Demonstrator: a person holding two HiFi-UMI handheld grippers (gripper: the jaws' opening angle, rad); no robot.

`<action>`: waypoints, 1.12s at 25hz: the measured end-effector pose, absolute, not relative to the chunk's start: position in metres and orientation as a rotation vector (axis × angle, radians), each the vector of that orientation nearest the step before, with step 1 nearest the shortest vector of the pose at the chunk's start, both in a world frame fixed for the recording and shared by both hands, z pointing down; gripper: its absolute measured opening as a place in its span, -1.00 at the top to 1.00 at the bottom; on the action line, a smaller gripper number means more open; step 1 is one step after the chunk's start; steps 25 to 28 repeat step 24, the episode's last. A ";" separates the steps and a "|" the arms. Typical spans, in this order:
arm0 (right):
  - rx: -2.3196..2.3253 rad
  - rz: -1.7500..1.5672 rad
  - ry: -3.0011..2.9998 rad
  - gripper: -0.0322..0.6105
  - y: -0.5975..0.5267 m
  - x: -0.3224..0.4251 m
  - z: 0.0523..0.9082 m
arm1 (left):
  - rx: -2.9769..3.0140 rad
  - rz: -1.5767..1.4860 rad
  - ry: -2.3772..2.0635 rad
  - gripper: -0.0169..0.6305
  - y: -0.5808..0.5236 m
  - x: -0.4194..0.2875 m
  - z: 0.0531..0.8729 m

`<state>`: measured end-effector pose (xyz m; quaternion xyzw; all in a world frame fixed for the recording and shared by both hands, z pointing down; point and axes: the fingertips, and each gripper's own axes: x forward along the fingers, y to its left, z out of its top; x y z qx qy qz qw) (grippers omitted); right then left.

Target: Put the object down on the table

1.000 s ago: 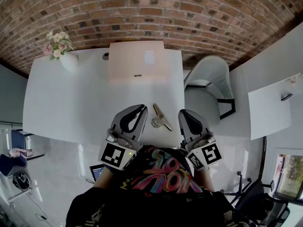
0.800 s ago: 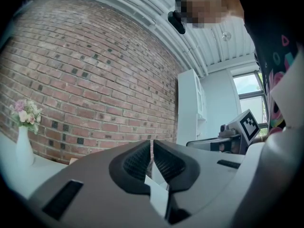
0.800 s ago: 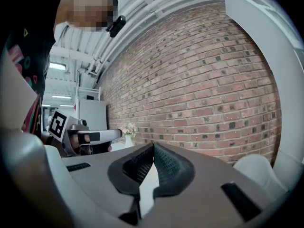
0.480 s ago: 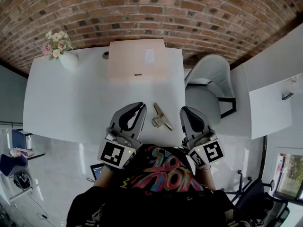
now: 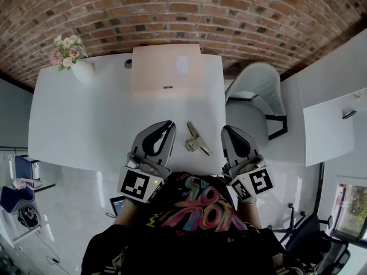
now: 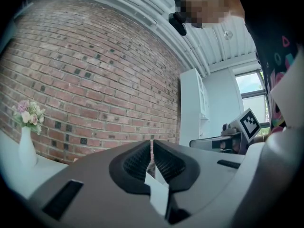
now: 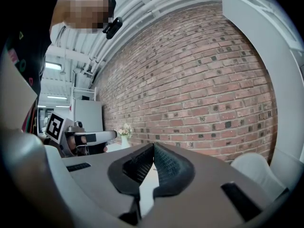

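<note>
**A:** Since the task turns on one thing, where is it?

**B:** The small metal object (image 5: 195, 139) lies flat on the white surface (image 5: 86, 119), close to the near edge and in the gap between the two pairs of tongs. It is tan and silvery, long and narrow, and it lies at an angle. I cannot tell what kind of thing it is.

**A:** Does either pair touch it?

**B:** No. The left tongs (image 5: 170, 126) sit just to its left and the right tongs (image 5: 227, 130) just to its right. Both are clear of it and point away from the person, toward the brick wall (image 5: 183, 16).

**A:** How far open are the left ones?

**B:** Not at all. In the left gripper view the ribbed pads (image 6: 135, 164) come together at the tip with only a hairline slit, and nothing is between them.

**A:** And the right?

**B:** Closed too. In the right gripper view the tips meet and the pads (image 7: 168, 167) grip nothing.

**A:** What else is on the surface?

**B:** A pale pink box (image 5: 166, 70) sits at the far edge, and a white vase of flowers (image 5: 73, 59) stands at the far left corner. Both are well apart from the object. A white chair (image 5: 255, 93) stands beside the surface on the right.
</note>
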<state>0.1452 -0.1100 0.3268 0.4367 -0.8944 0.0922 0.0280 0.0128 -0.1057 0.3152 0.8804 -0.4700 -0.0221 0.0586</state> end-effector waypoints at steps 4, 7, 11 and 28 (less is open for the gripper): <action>1.350 0.288 -2.756 0.84 -0.110 0.147 0.328 | 2.676 -0.078 -1.436 0.84 -0.105 0.011 0.315; 1.349 0.288 -2.754 0.84 -0.110 0.147 0.330 | 2.681 -0.086 -1.440 0.85 -0.105 0.009 0.314; 1.348 0.284 -2.751 0.84 -0.108 0.146 0.329 | 2.682 -0.077 -1.447 0.85 -0.104 0.003 0.313; 1.338 0.260 -2.747 0.84 -0.108 0.143 0.329 | 2.694 -0.089 -1.433 0.85 -0.106 -0.002 0.311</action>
